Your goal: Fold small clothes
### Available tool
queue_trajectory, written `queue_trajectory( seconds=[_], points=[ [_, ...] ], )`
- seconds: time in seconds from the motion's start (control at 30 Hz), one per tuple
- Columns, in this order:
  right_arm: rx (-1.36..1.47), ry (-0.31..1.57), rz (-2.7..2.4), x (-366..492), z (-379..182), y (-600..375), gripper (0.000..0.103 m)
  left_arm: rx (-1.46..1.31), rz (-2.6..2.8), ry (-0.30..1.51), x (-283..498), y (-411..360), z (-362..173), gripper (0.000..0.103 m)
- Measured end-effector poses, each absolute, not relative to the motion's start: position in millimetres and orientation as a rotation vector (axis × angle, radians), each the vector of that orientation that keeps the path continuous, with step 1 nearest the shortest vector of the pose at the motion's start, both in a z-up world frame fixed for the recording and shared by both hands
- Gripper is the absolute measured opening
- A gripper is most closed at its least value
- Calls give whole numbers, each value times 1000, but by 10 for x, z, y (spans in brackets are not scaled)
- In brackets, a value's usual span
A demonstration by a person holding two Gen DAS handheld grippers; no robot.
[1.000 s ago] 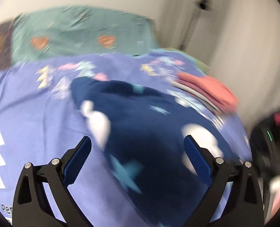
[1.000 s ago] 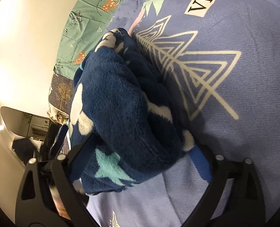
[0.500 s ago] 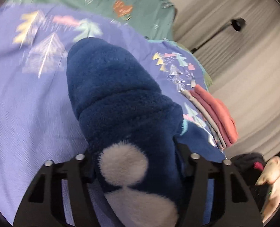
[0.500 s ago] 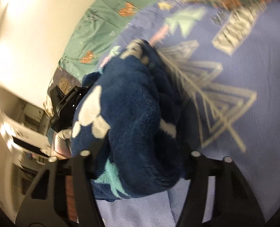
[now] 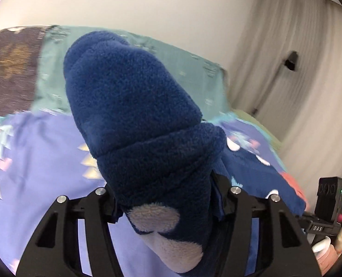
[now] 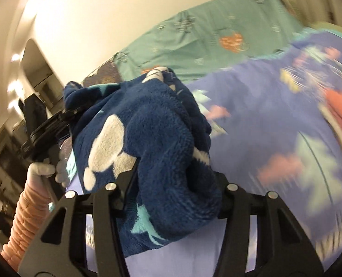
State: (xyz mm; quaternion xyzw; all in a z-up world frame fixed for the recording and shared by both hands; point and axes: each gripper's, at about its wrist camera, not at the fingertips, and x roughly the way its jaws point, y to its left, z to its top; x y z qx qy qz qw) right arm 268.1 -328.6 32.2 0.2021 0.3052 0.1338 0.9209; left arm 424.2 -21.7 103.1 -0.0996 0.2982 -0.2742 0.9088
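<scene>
Both claws hold the same navy fleece [image 5: 134, 106], a thick plush garment with white and teal shapes, and have it off the bed [image 5: 32, 152]. The left claw [image 5: 168, 198] is clamped on a fat bunch of it, jaws about half-way in, with the pile bulging up in front of the lens. The right claw [image 6: 171, 189] also has a thick wad between its jaws, which are closing further on it. In the right view the left claw's body and the gloved hand [image 6: 43, 168] that carries it show just beyond the fleece, so the two grips are close together on one piece.

The step in hand looks like the lift: the fleece is picked up from the blue patterned cover, probably to shake it out or carry it to a clear patch before any fold is made. Part of the cloth trails down to the cover on the right of the left view; the blur there makes it hard to say whether that part rests on the bed or hangs just above it.

A folded pink pile [image 6: 341, 106] lies on the bed to the right, near the edge.

Next, the fleece needs spreading: the claws should draw apart to pull it taut, then lay it flat on open bed clear of the pile. Thick bunched grips like these may hide which edges are held, so a regrip at corners is likely needed.
</scene>
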Motion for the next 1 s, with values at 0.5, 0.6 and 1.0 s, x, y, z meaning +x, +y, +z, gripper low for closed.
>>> queue_trajectory(
  seconds=[0.5,0.6,1.0],
  points=[
    [248,780,187,5015,-431,-2296,50,-64,-163,741,5402,426,-225,70],
    [234,881,166,5002,-877,-2277,57,8,-154,737,5268,427,-529,78],
    [281,790,240,3925,-544,-2570,74,-28,-173,646,4533,594,-302,85]
  ],
)
